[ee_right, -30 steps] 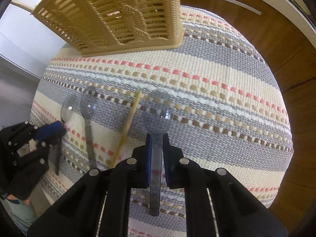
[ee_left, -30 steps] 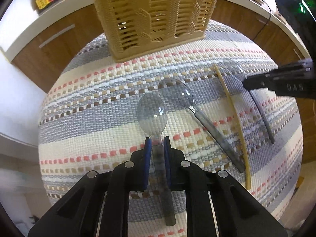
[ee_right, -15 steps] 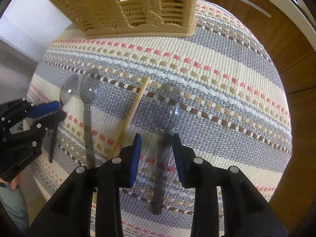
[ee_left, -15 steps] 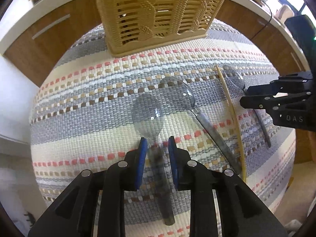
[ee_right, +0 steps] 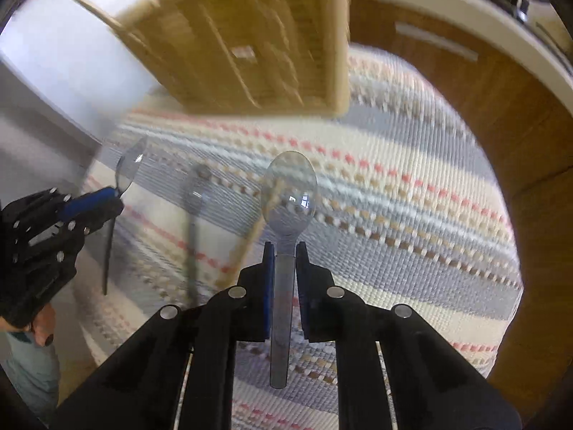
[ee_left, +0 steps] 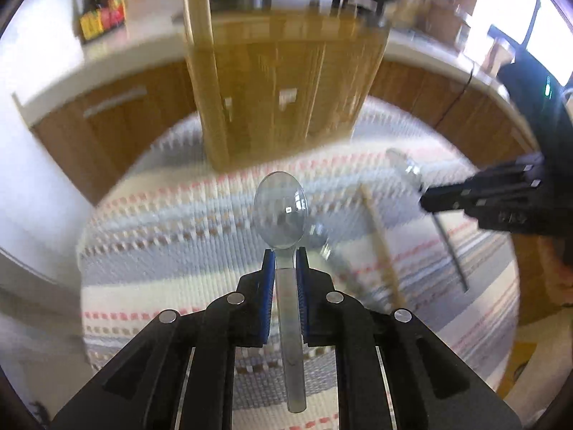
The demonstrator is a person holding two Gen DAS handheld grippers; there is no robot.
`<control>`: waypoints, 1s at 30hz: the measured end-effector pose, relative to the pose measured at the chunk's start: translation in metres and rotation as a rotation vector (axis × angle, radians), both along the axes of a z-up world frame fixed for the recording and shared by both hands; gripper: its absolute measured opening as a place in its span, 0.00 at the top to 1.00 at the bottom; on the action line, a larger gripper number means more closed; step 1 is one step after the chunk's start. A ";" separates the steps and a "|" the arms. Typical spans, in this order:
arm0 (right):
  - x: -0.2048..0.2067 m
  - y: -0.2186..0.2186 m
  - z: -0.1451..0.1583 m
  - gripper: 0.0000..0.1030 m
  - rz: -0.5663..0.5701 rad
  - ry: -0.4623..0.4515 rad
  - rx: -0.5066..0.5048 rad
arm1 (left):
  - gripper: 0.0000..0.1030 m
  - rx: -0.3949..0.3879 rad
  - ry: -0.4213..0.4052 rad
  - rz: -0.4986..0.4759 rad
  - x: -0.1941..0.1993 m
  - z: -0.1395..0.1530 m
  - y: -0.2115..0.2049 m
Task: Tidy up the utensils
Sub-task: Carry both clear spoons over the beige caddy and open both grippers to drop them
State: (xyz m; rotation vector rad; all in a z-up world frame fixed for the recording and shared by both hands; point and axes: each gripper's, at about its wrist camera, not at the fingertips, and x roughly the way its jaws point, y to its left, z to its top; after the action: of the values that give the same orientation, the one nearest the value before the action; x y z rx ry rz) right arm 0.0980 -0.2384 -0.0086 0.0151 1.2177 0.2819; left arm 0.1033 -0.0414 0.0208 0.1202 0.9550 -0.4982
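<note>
Left gripper (ee_left: 285, 252) clamps the handle of a clear plastic spoon (ee_left: 280, 211); right gripper (ee_right: 285, 247) clamps a second clear plastic spoon (ee_right: 288, 193), both raised above the striped woven mat (ee_right: 412, 222). Between them on the mat lie a third clear spoon (ee_right: 195, 208) and a thin wooden stick (ee_left: 381, 243); bare mat extends rightward to its edge. Beyond stands the tan slatted utensil basket (ee_left: 283, 86).

Right wrist view. The right claw (ee_right: 284, 251) is closed on the handle of a clear plastic spoon (ee_right: 288, 193), bowl pointing forward, held above the striped woven mat (ee_right: 412, 215). A tan slatted utensil basket (ee_right: 258, 43), blurred, stands at the mat's far edge. On the mat to the left lie a wooden stick (ee_right: 250, 240) and a second clear spoon (ee_right: 195, 222). At far left the left claw (ee_right: 107, 197) grips a third clear spoon (ee_right: 130, 165). Wooden cabinet fronts (ee_right: 501, 114) curve along the right.
</note>
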 end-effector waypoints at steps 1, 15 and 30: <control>-0.004 0.000 0.010 0.90 0.010 -0.030 0.014 | 0.90 -0.047 -0.047 -0.010 -0.004 0.017 0.004; 0.000 0.010 0.167 0.90 0.052 -0.528 0.177 | 0.90 -0.320 -0.533 0.034 0.000 0.171 -0.003; 0.045 0.002 0.210 0.90 -0.123 -0.898 0.095 | 0.90 -0.370 -0.768 0.225 0.044 0.162 -0.017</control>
State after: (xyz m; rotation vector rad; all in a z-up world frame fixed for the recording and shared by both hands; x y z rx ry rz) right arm 0.1430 -0.2366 0.2013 0.0413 0.3088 0.2001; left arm 0.1474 -0.0585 0.1830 -0.1272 0.1136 -0.3646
